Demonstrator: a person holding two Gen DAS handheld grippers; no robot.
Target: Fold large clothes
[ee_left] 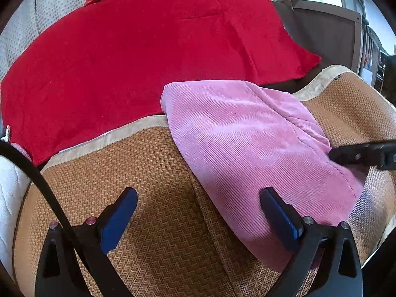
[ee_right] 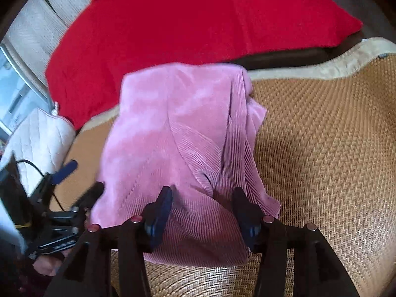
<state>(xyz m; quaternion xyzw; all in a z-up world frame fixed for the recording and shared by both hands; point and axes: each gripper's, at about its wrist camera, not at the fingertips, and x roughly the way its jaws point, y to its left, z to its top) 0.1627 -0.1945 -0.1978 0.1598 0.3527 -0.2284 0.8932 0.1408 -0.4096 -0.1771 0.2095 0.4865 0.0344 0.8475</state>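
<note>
Garment: pink ribbed corduroy garment (ee_right: 183, 148) lies folded compact on woven straw mat (ee_right: 321, 148).
Left gripper (ee_left: 198, 212): spread, empty.
Right gripper (ee_right: 201, 212): parted, astride the fabric.
Left: perhaps smoothing.

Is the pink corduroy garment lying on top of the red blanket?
No, the pink corduroy garment lies mostly on the woven mat, with the red blanket behind it.

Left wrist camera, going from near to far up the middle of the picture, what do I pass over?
Left gripper → woven mat → mat's beige border → red blanket → pale dotted upholstery.
</note>
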